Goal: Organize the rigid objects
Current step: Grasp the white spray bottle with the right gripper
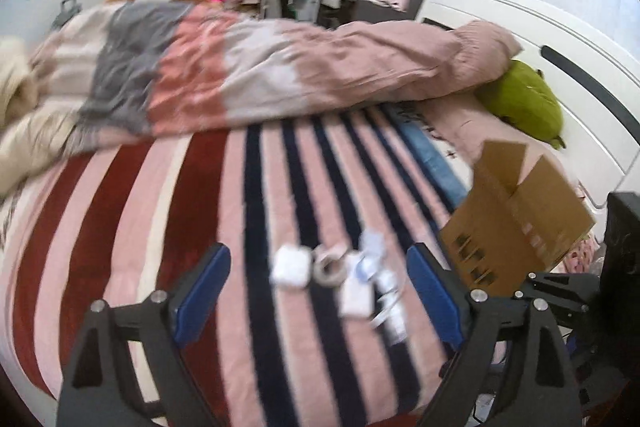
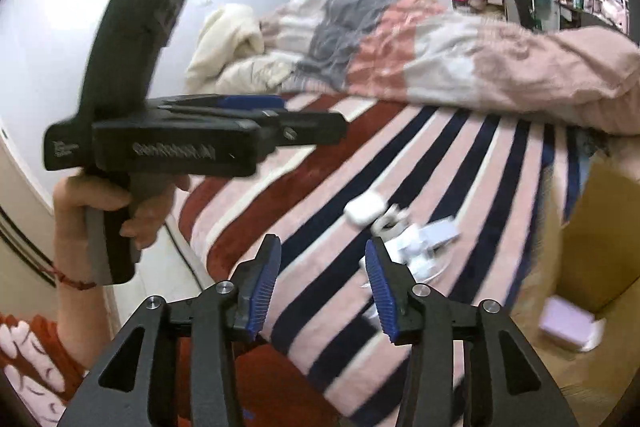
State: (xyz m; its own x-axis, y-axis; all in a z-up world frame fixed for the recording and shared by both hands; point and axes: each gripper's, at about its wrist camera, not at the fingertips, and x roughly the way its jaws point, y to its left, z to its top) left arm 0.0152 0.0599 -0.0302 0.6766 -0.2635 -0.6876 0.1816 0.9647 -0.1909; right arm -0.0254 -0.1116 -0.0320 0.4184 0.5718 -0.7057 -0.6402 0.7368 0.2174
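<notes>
Blue-padded fingers (image 1: pixel 434 295) of my left gripper (image 1: pixel 320 291) fill the bottom of the left wrist view, jaws spread wide with nothing between the pads. Just beyond them, on the striped blanket (image 1: pixel 180 207) of the bed, lies a blurred cluster of small white objects: a rounded white case (image 1: pixel 291 265) at about 11 o'clock of the group, a tape roll (image 1: pixel 329 264) just beside it, and a heap of white adapters and cable (image 1: pixel 380 291) toward 4 o'clock; I cannot tell the pieces of that heap apart. A cardboard box (image 1: pixel 516 231) stands open at 3 o'clock of the cluster, near the bed's edge. A crumpled duvet (image 1: pixel 280 79) lies across the far half of the bed, with a green plush (image 1: pixel 524 99) at its right end.

From the right wrist view, my right gripper (image 2: pixel 322 283) has its jaws partly open and empty, above the near side of the bed. A lilac box (image 2: pixel 566 323) lies inside the cardboard box at 4 o'clock. At 9 o'clock a hand (image 2: pixel 108 211) grips the left gripper's handle.
</notes>
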